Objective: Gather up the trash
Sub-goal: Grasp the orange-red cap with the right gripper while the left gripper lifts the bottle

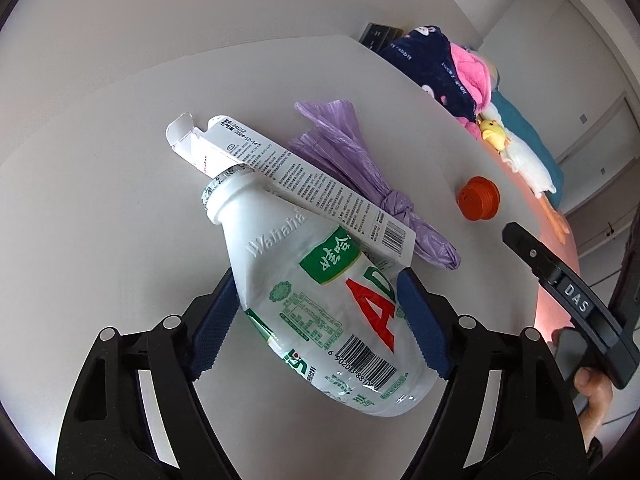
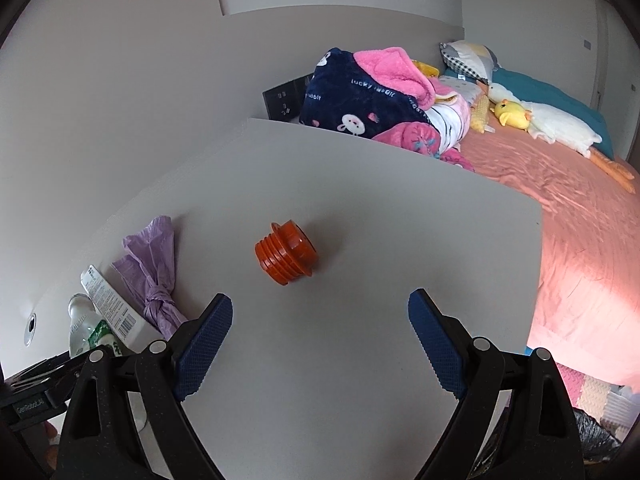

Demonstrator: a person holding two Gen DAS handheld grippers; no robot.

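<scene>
You are looking at four pieces of trash lying on the grey table (image 2: pixel 360 360): one white plastic bottle (image 1: pixel 320 312), one long white carton (image 1: pixel 296 184), one knotted purple bag (image 1: pixel 360 168), and one orange threaded cap (image 2: pixel 286 252).

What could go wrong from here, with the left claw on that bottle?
The long carton leans on the bottle in the left claw; lifting may drag it into the purple bag. The bottle is open-necked, so leftovers could spill. The orange cap lies on its side and may roll from the open right claw.
</scene>
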